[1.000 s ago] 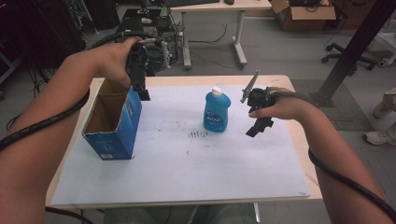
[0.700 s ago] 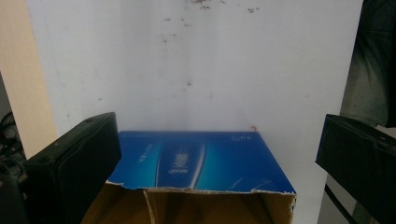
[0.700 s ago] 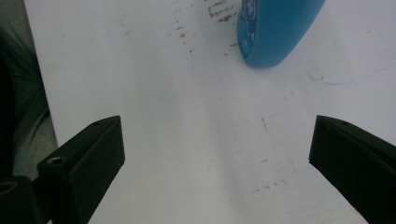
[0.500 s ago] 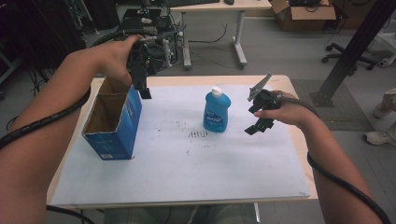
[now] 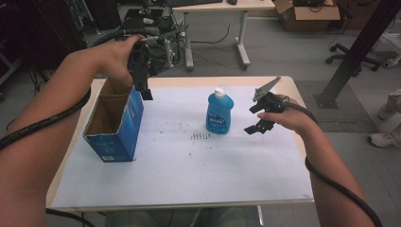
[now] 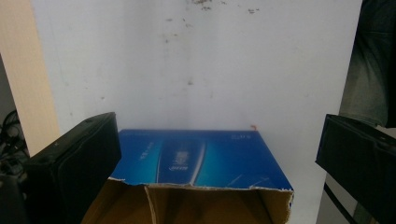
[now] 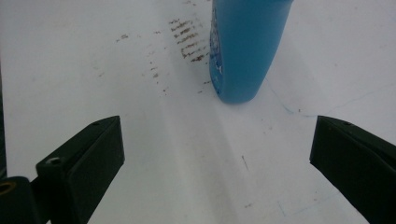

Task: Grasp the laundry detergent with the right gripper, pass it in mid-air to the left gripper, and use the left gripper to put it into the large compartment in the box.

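A blue cardboard box (image 5: pixel 116 123) with its top torn open stands at the table's left. My left gripper (image 5: pixel 143 91) hovers open over the box's far right corner. In the left gripper view its jaws stand wide apart above the box's blue side (image 6: pixel 201 156), and the left gripper (image 6: pixel 217 123) holds nothing. A blue dish soap bottle (image 5: pixel 219 112) with a white cap stands upright near the middle. My right gripper (image 5: pixel 252 119) is open just to the right of it, not touching. In the right gripper view the bottle's base (image 7: pixel 243 51) is ahead of the open right gripper (image 7: pixel 215 126).
The white table sheet (image 5: pixel 189 175) carries dark scribble marks (image 5: pixel 201 136) left of the bottle. Beyond the table's wooden far edge (image 5: pixel 198 80) stand another desk, cables and a cardboard carton. A black post (image 5: pixel 352 52) rises at the right.
My right gripper has shifted very slightly beside the bottle. The left gripper, the box and the bottle stay where they were.
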The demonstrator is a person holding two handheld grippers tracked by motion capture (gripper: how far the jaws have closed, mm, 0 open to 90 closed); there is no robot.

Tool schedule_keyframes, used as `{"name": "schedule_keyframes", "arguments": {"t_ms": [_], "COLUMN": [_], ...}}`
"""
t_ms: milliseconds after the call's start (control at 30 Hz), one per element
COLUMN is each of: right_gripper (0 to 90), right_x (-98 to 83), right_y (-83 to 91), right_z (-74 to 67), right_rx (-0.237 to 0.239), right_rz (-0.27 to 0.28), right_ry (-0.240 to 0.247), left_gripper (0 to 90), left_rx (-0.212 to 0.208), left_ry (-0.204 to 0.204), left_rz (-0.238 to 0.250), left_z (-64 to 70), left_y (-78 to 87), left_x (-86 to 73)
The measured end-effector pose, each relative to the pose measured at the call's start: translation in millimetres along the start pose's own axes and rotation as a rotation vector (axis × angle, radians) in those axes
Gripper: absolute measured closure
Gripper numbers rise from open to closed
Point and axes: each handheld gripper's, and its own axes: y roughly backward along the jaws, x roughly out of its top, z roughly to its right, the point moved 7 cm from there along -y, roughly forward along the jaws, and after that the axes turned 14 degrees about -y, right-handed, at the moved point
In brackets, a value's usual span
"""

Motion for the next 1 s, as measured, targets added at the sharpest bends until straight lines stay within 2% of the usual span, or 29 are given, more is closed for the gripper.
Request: {"name": "schedule_keyframes", "arguments": {"t_ms": [533, 800, 1000], "right_gripper": [2.3, 1.9, 2.0], "right_x": [1.4, -0.1, 1.1], "right_y": [-17.8, -25.6, -33.3], "right_z": [12.2, 15.8, 16.5], "right_rx": [0.033, 0.056, 0.072], "right_rz": [0.144, 0.190, 0.202], "right_ry": [-0.029, -0.053, -0.057], "left_gripper": [0.2, 0.2, 0.2], "left_rx": [-0.005, -0.005, -0.012], "left_ry": [-0.008, -0.019, -0.018], "left_rz": [0.005, 0.008, 0.009], "left_z": [-0.4, -0.5, 0.5], "left_y": [-2.7, -2.4, -4.4], "left_x": [1.7, 7.3, 8.5]}}
